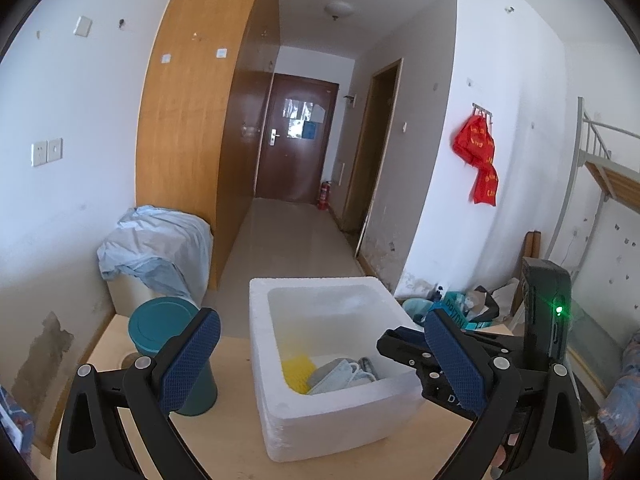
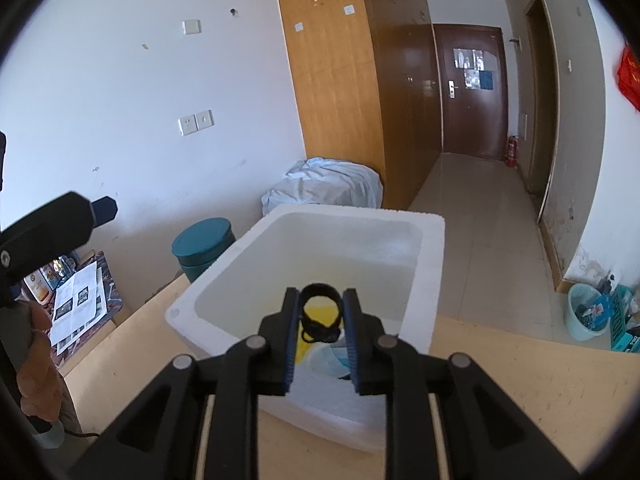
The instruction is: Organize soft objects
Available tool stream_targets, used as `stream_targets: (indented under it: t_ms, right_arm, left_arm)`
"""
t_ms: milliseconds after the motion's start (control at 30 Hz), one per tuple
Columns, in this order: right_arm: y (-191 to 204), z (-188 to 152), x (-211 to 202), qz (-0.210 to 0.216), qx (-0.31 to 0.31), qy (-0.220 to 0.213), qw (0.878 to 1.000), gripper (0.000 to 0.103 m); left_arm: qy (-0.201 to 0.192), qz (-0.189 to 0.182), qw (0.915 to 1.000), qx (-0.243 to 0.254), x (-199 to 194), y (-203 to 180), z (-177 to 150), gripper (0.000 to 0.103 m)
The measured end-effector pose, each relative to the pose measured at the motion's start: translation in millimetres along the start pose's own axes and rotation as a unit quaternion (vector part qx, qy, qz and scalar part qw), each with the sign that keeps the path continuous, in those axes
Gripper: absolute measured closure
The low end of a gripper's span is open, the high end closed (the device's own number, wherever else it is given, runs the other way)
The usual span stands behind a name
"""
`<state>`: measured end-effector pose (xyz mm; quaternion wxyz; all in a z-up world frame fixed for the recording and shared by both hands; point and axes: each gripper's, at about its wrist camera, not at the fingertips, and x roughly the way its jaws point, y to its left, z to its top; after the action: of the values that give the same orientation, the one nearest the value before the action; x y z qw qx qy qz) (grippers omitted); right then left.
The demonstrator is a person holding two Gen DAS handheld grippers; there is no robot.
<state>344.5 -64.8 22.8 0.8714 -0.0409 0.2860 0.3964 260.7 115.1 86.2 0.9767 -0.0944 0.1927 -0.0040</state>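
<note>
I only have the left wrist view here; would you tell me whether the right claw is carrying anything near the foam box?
Observer: Yes, the right claw grips a black elastic loop between its fingertips.
Operator: Thank you. Is it over the box's inside or its rim?
Observer: Over the inside of the white foam box; the yellow item on its floor shows through the loop.
Operator: Is anything lying left of the table?
Observer: Printed paper sheets lie on a patterned surface below the table edge.
</note>
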Motion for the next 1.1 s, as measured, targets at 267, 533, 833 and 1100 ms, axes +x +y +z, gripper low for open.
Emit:
stream_targets:
  t_ms: [267, 533, 833, 1100]
  right_arm:
    - [1.2, -0.4, 1.9, -0.003, -0.001, -0.002, 1.000, 0.063]
    - [5.6, 0.1, -2.2, -0.012, -0.012, -0.015, 1.000, 0.048]
    - [7.4, -0.5, -3.5, -0.013, -0.014, -0.016, 1.000, 0.047]
    - [9.4, -2.9, -15.9, -0.017, -0.011, -0.020, 1.000, 0.047]
  left_arm:
    - [0.000, 0.002, 1.0000, 0.003, -1.2, -1.4, -0.9, 0.001]
    - [0.001, 0.002, 1.0000, 0.005, -1.1, -2.2, -1.0, 0.001]
    - [0.003, 0.001, 1.0000, 0.006, 0.4, -4.2, -1.5, 0.001]
    - [0.006, -0.001, 1.0000, 0.005, -3.7, -4.8, -2.9, 0.001]
